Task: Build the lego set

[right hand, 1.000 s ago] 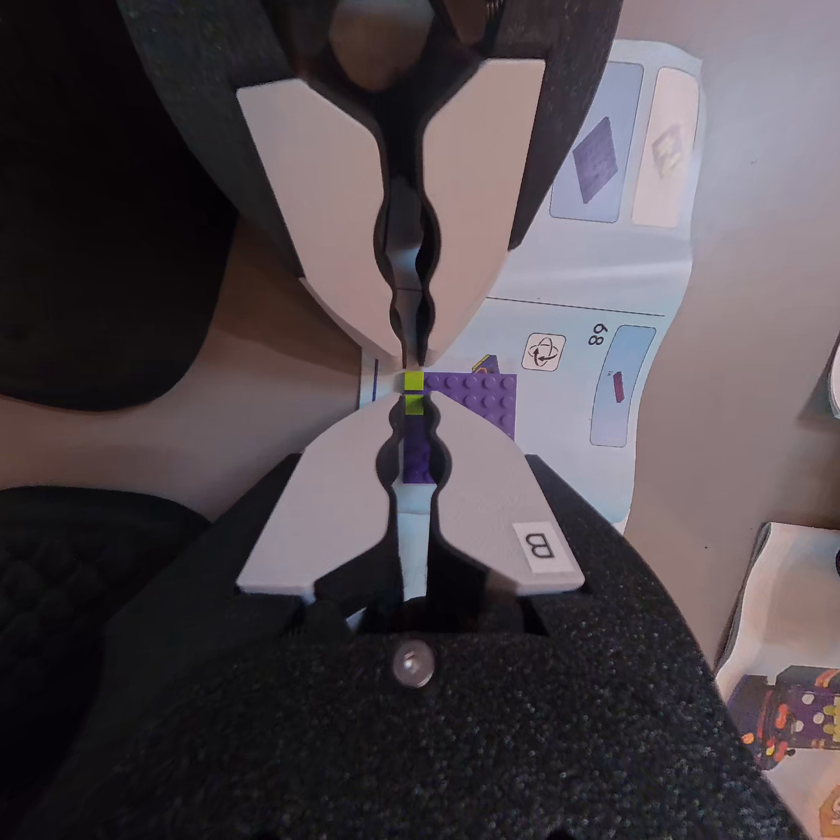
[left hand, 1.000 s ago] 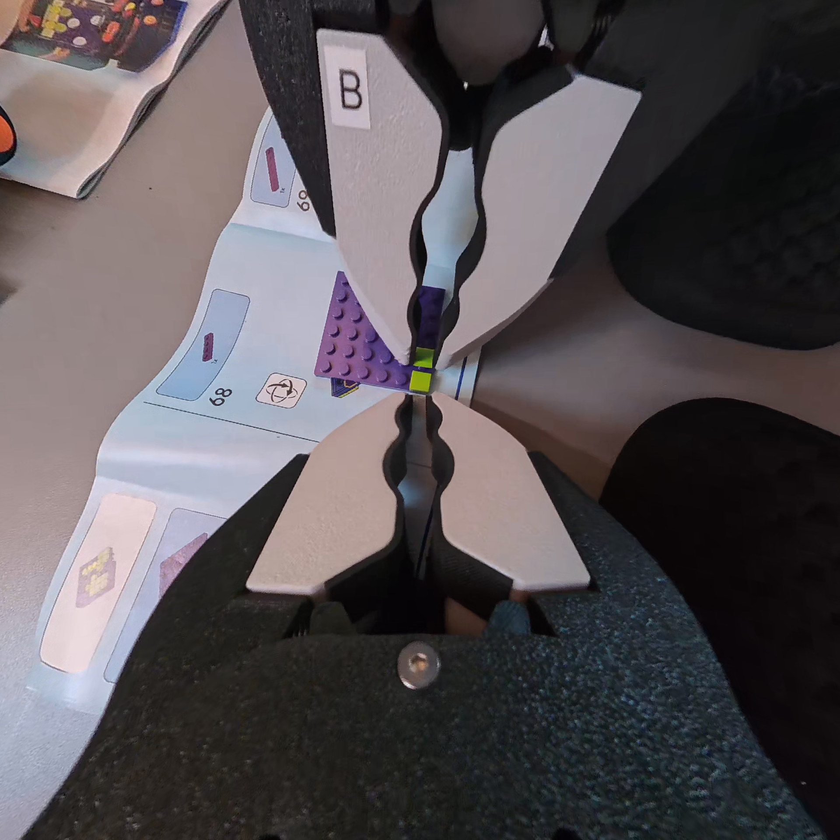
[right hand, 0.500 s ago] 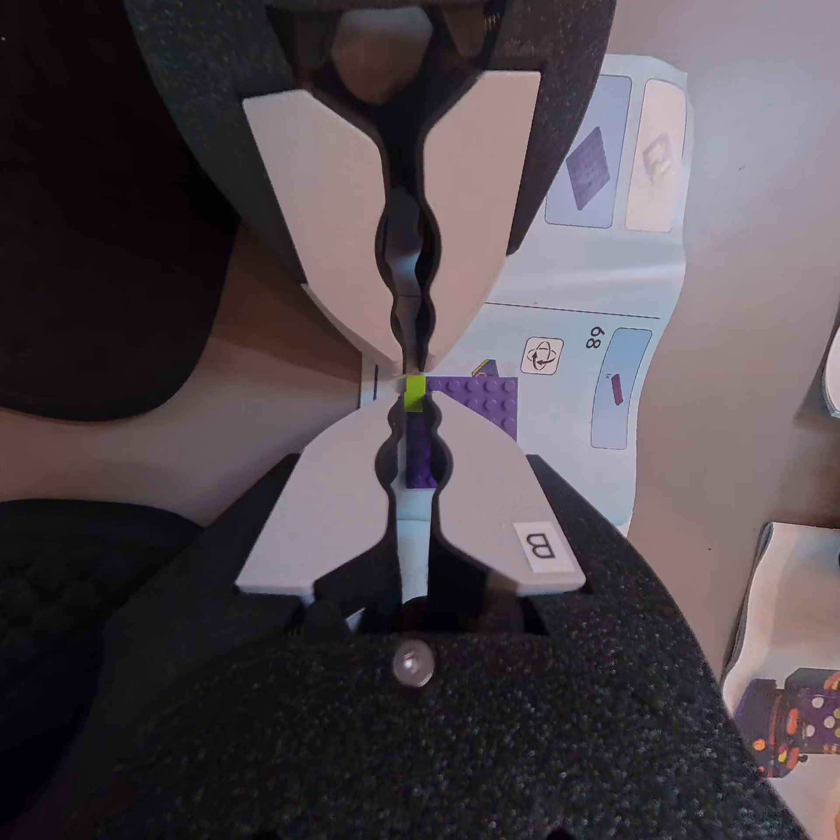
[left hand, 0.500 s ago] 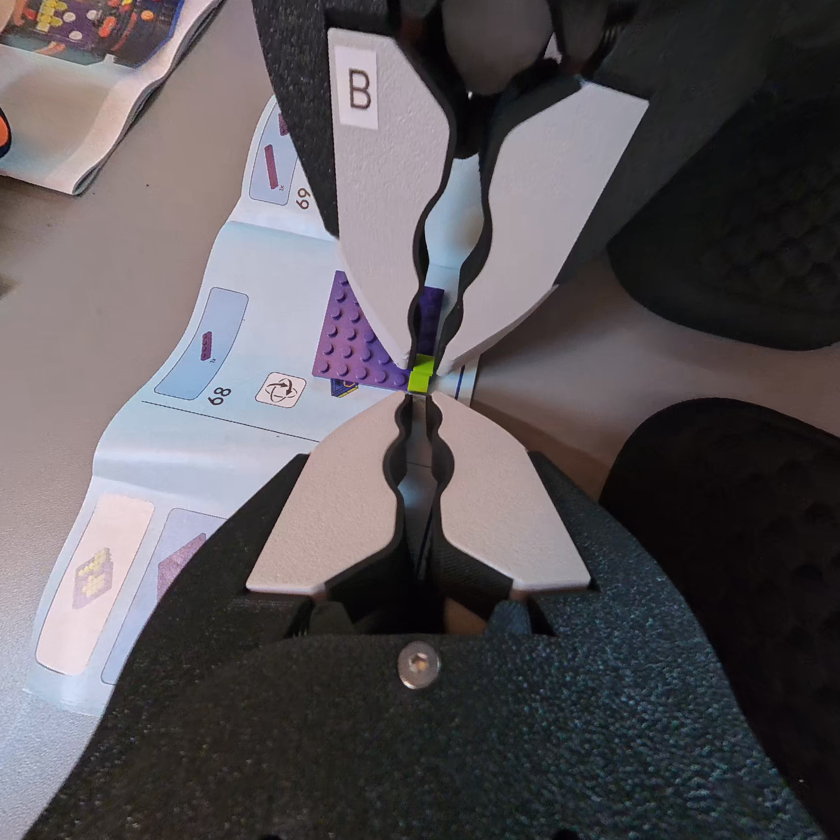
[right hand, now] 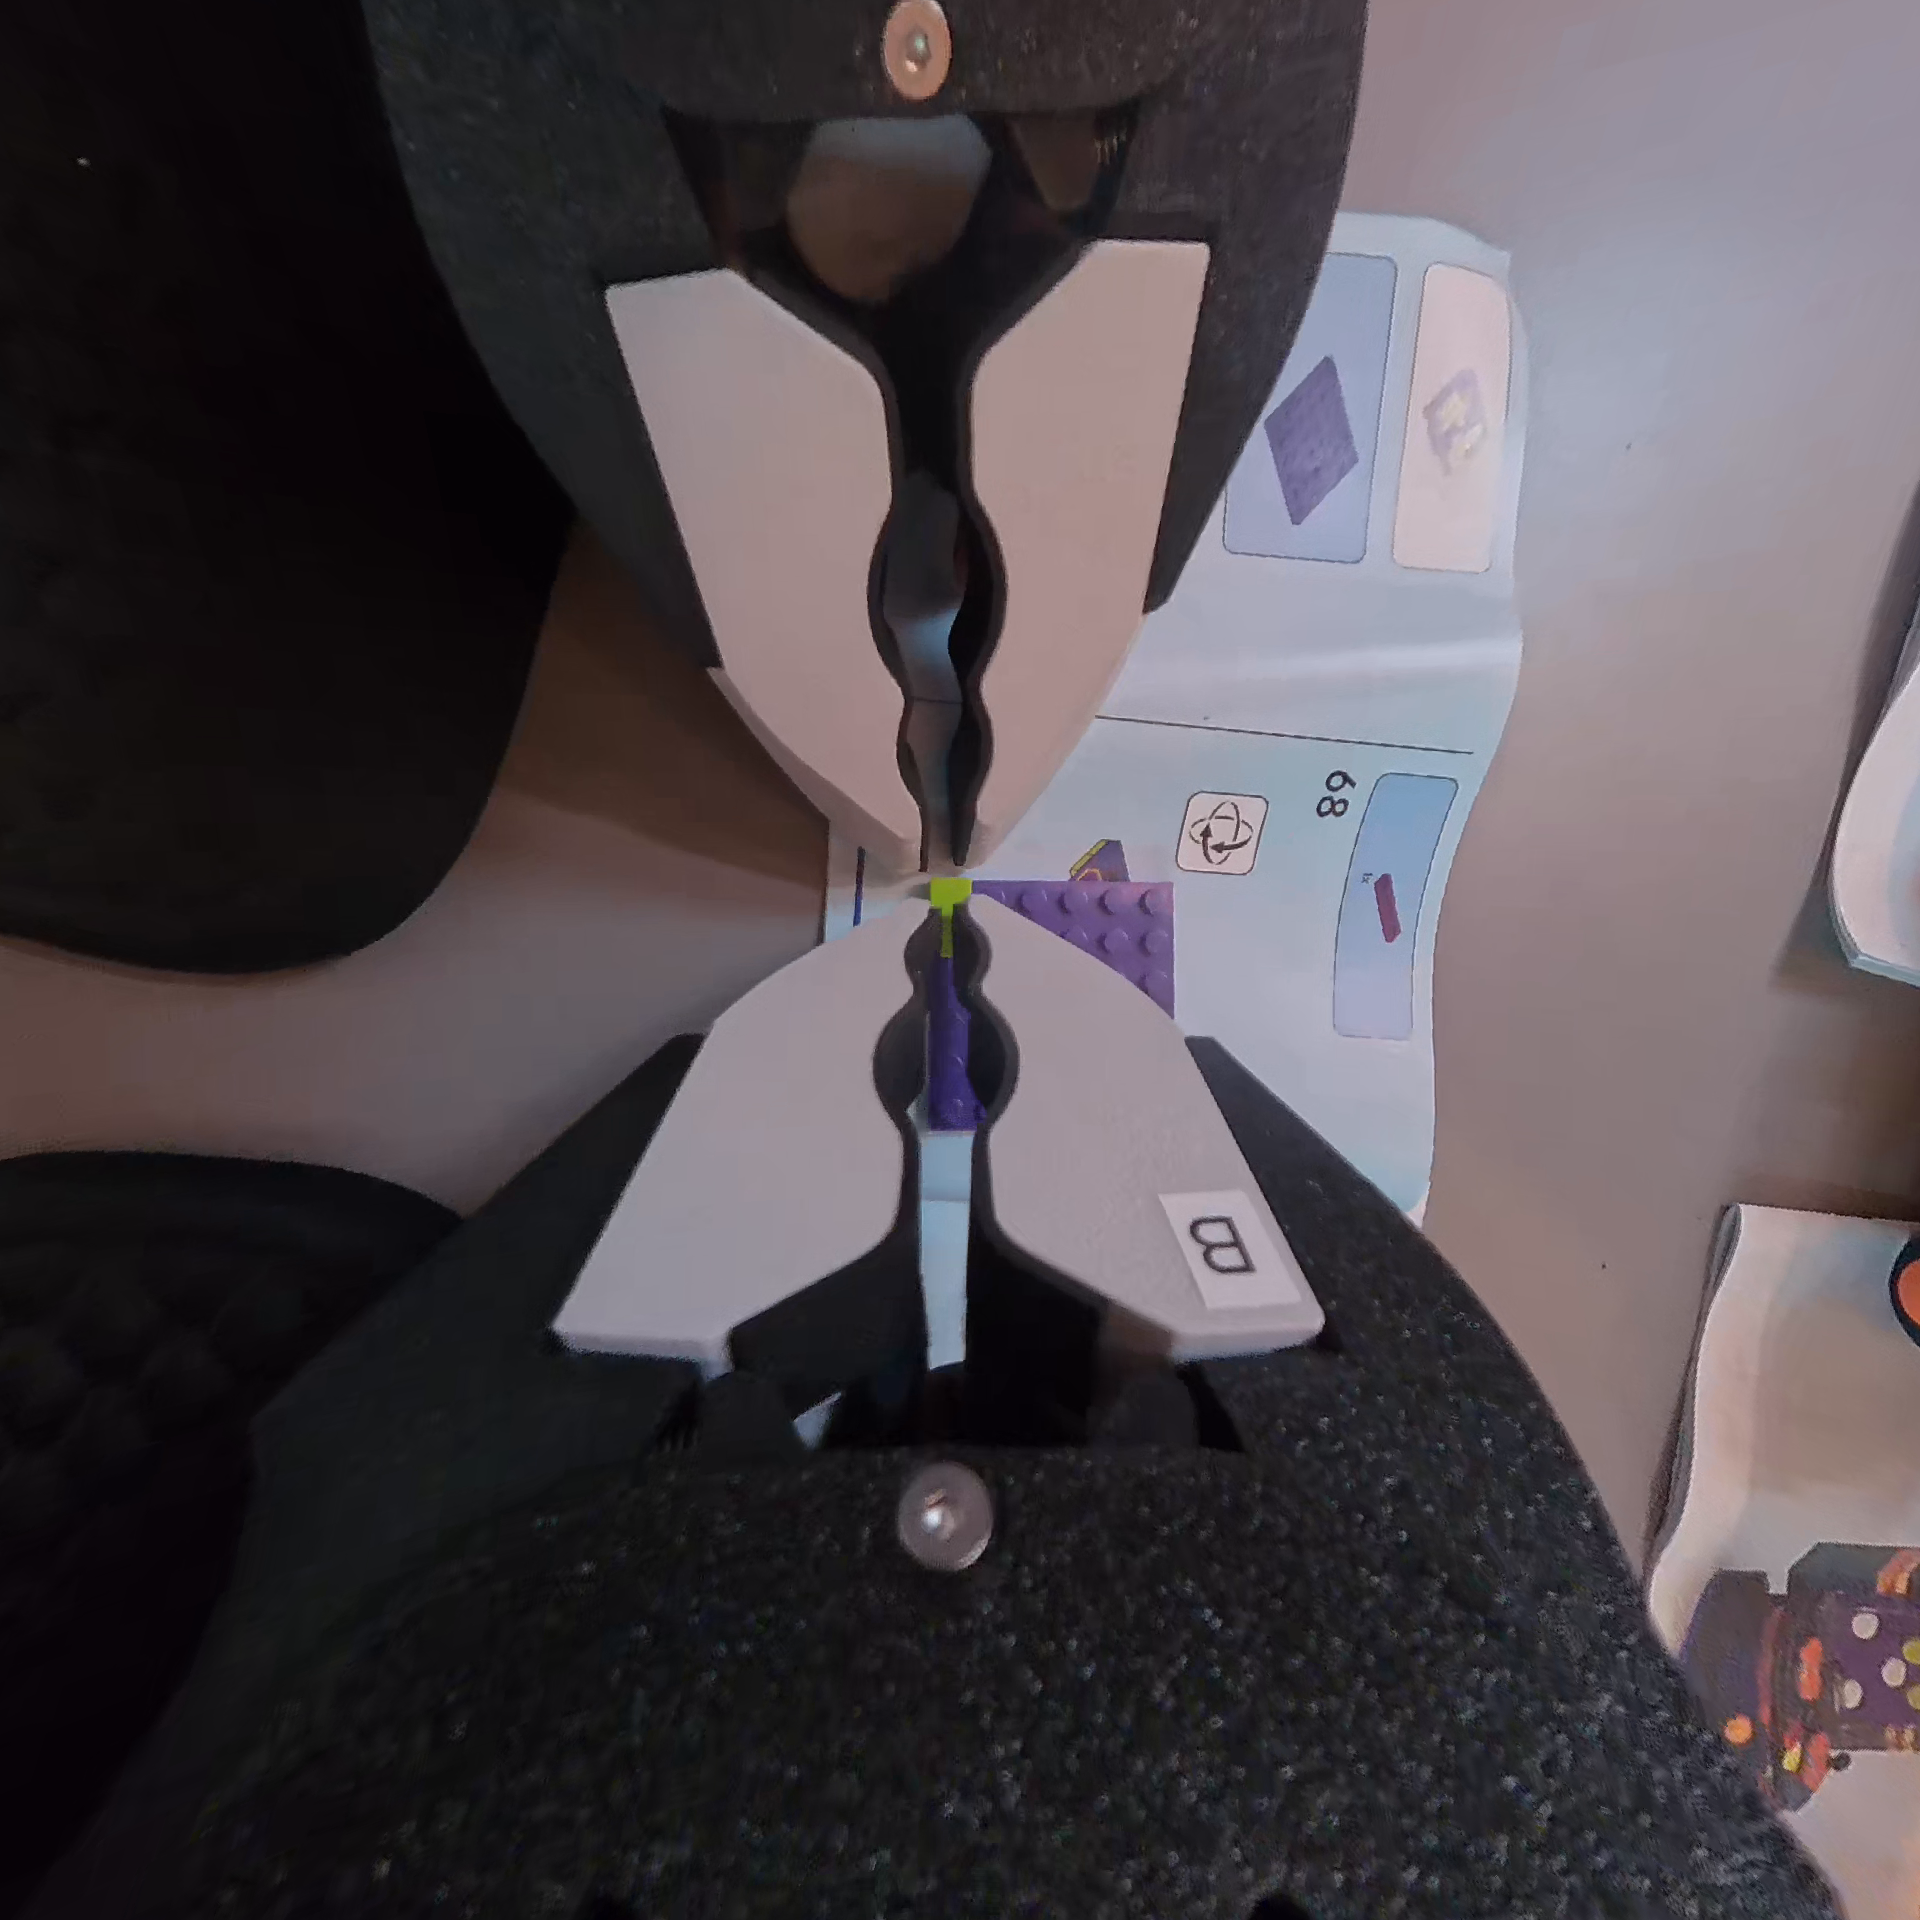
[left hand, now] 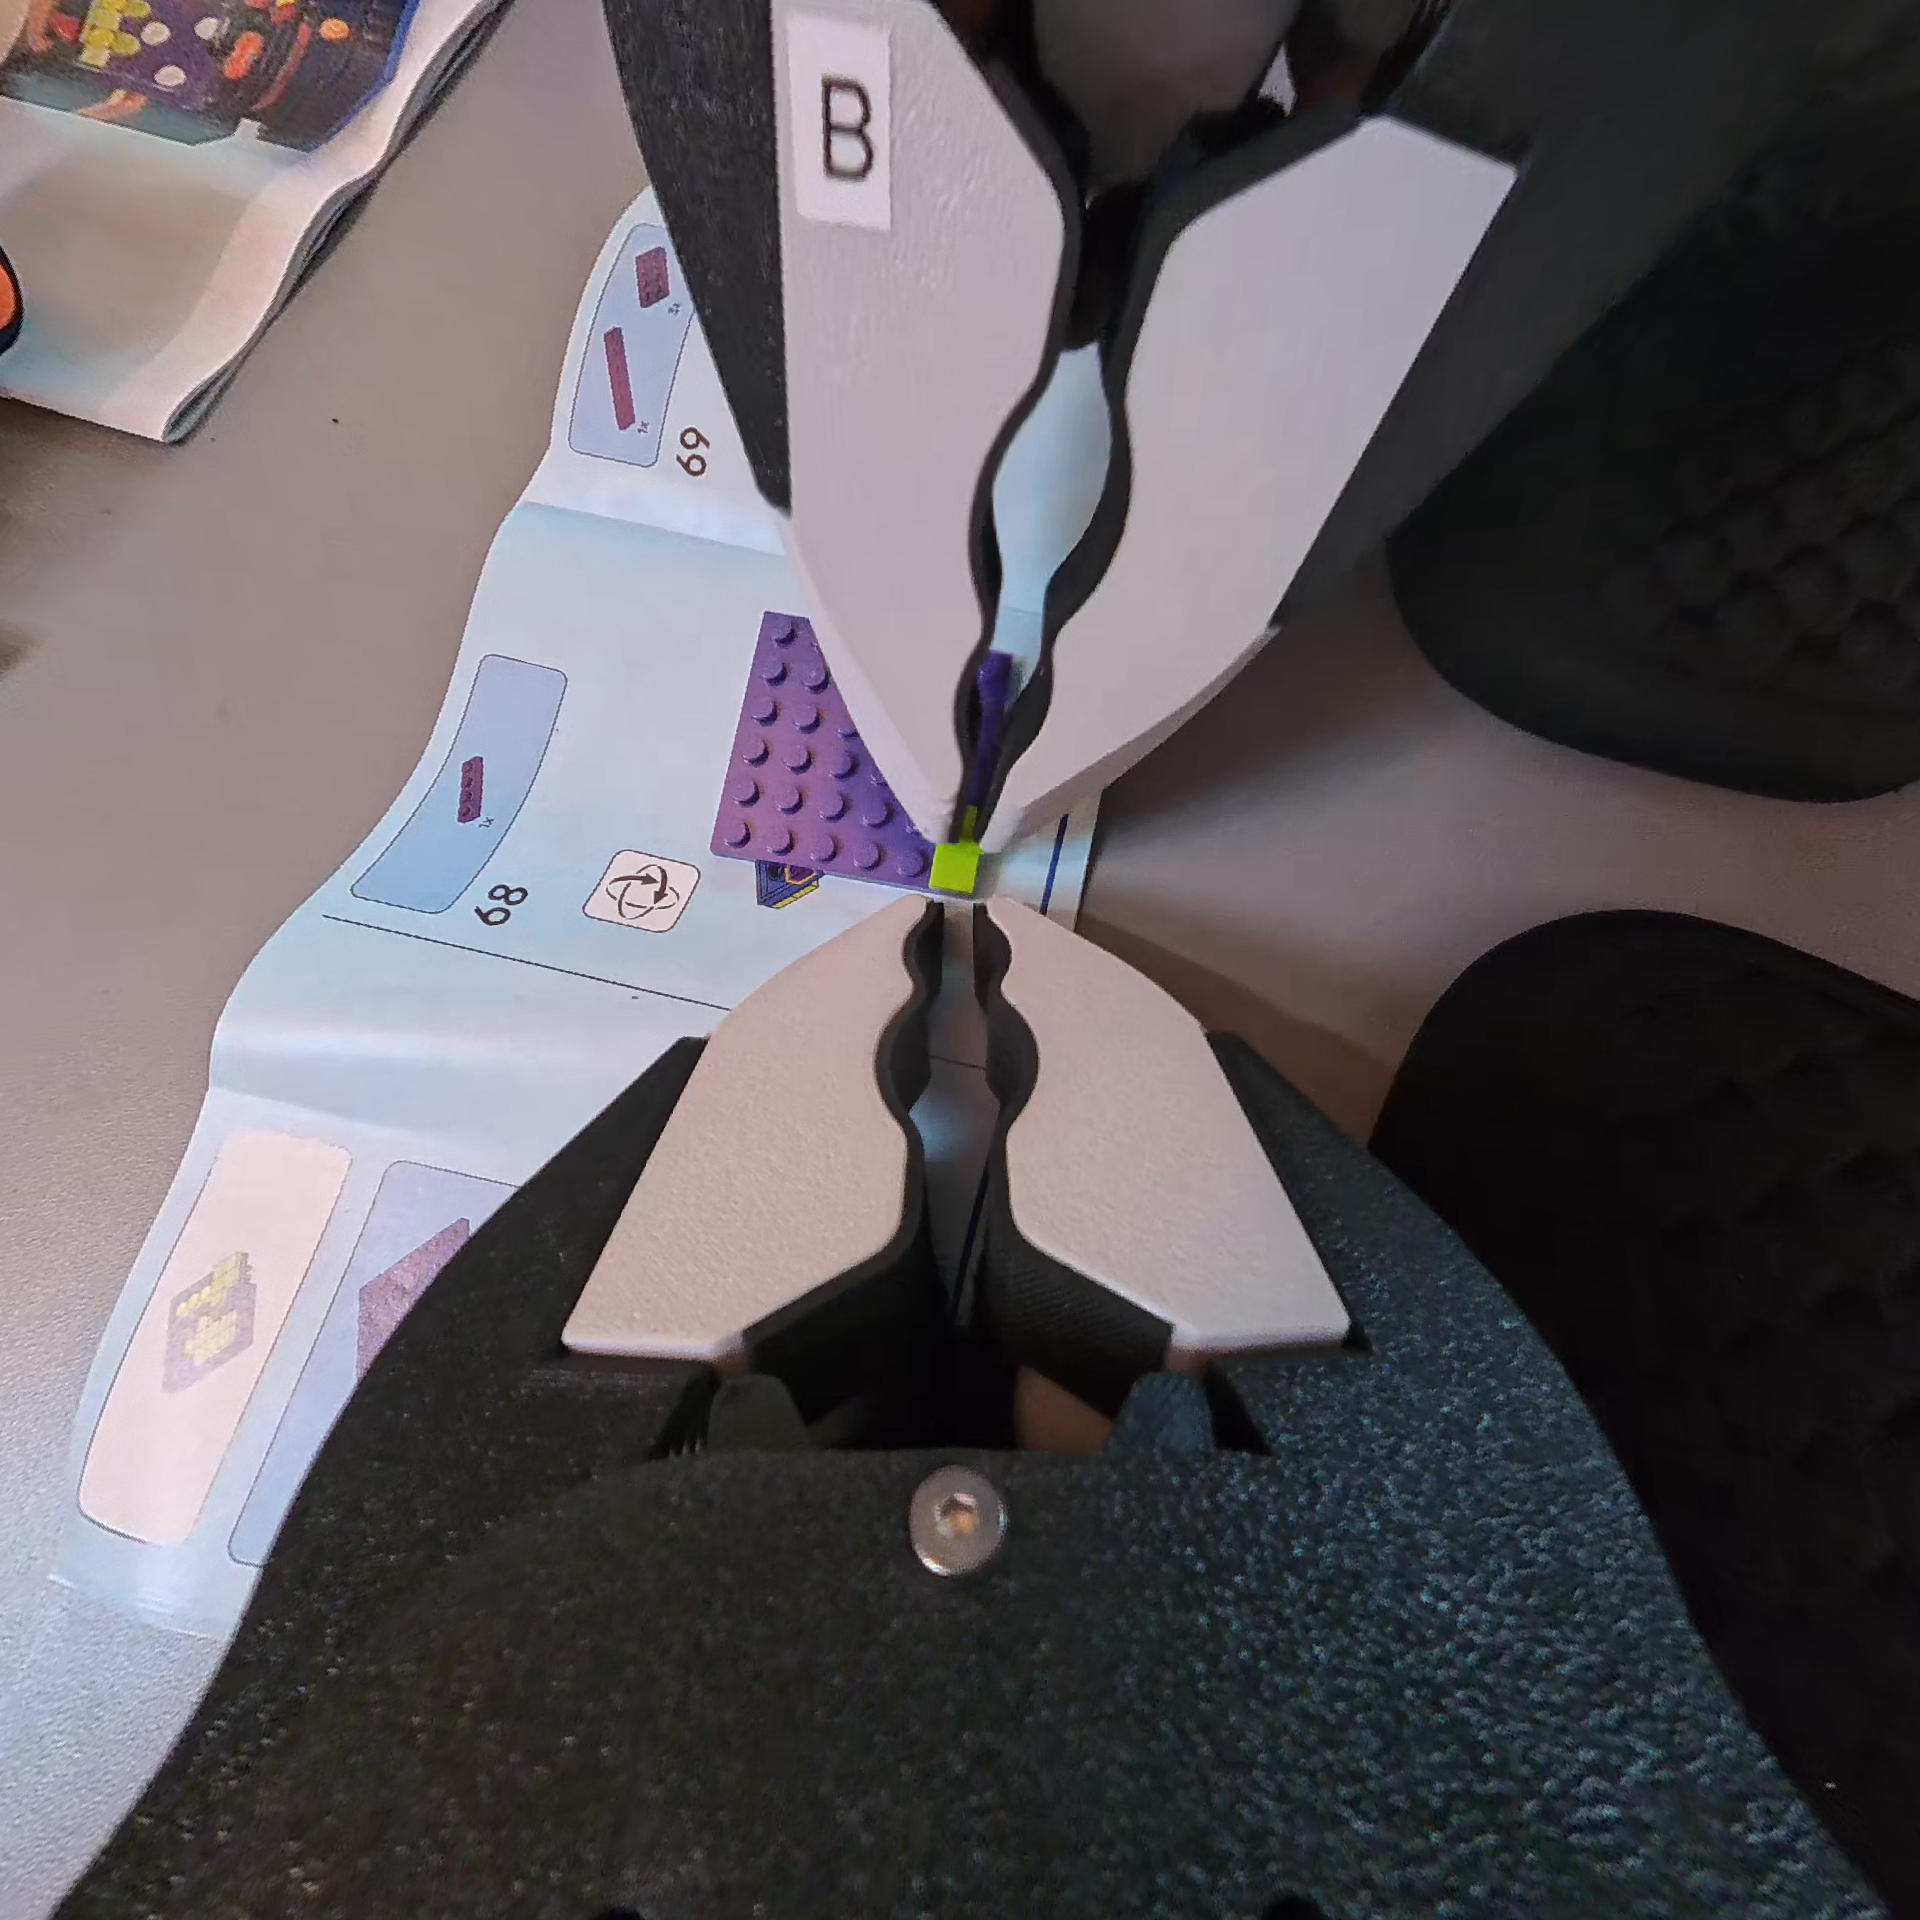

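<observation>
My two grippers meet tip to tip above an open instruction booklet (left hand: 436, 935). My right gripper (right hand: 948, 920), the one with the white sticker, is shut on a narrow dark purple plate (right hand: 951, 1049) that lies along its fingers; in the left wrist view it comes in from the top (left hand: 971, 831) with the plate edge-on (left hand: 992, 717). A small lime green piece (left hand: 956, 868) sits at the plate's end, also seen in the right wrist view (right hand: 948, 894). My left gripper (left hand: 951, 906) is shut, its tips nipping the lime piece; it enters the right wrist view from the top (right hand: 940, 860).
A lavender studded plate (left hand: 805, 769) shows on the booklet page (right hand: 1351, 675) under the tips. A second booklet lies at the far left (left hand: 208, 208), at the right in the right wrist view (right hand: 1818, 1558). Black mesh cushions (left hand: 1662, 520) (left hand: 1662, 1351) flank the grey table (left hand: 208, 675). Less than 4 cm separates the two grippers' tips.
The right gripper has turned a little, so the purple plate now shows edge-on in the left view. The lime parts have come together into one block. Both grippers stay shut, tip to tip.
</observation>
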`<state>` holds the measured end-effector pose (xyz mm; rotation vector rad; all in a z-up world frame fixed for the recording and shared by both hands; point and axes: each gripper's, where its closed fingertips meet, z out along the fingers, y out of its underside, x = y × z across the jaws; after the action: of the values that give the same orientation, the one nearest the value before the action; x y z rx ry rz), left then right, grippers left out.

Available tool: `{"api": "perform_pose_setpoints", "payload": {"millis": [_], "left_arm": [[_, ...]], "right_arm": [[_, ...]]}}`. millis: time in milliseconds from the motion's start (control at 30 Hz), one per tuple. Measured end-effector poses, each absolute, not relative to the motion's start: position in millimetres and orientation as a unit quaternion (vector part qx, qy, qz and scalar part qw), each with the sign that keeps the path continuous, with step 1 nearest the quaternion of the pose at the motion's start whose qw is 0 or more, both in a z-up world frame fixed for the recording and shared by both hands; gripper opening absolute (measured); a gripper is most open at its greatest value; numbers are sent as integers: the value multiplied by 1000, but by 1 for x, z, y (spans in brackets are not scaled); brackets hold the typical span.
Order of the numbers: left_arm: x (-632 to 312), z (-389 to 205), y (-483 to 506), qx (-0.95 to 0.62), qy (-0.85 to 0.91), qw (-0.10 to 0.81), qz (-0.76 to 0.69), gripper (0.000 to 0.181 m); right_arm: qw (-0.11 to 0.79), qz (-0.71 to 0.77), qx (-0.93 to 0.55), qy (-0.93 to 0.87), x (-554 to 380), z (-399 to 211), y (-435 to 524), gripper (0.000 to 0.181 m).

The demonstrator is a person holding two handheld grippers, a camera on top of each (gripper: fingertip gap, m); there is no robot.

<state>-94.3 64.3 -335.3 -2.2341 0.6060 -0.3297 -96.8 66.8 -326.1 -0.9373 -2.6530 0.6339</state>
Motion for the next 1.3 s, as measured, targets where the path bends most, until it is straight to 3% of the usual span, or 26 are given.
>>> {"api": "perform_pose_setpoints", "payload": {"millis": [1300], "left_arm": [[-95, -336, 65, -881, 235, 390, -132, 5]], "right_arm": [[111, 219, -353, -903, -95, -329, 70, 0]]}}
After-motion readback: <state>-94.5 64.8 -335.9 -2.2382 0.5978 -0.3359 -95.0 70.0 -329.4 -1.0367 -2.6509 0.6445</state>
